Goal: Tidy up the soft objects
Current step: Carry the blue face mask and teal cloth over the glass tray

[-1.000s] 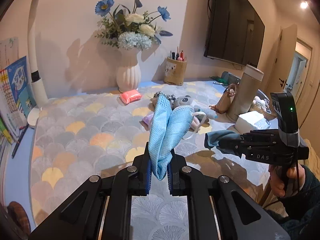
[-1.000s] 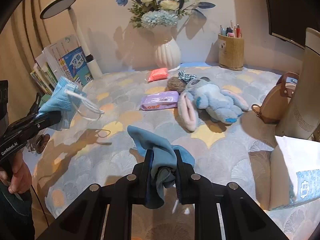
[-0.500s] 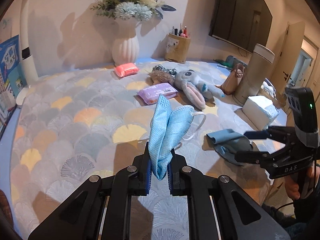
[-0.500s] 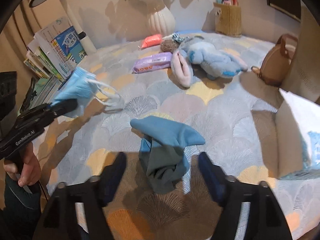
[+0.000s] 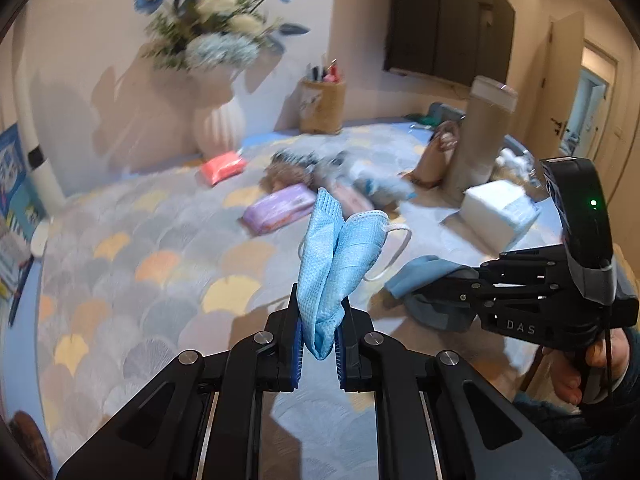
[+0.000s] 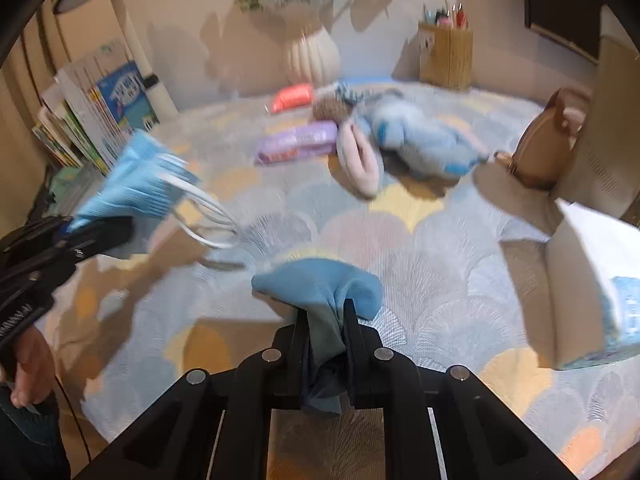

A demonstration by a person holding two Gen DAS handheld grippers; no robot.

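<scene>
Pinching a crumpled woven blue mask (image 5: 334, 264), beside bunched teal cloth (image 6: 320, 292).

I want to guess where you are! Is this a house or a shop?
Probably a room in a home. A vase of flowers and a pen holder stand on a table with a patterned cloth, a plush toy lies on it, and a dark screen hangs on the wall.
</scene>
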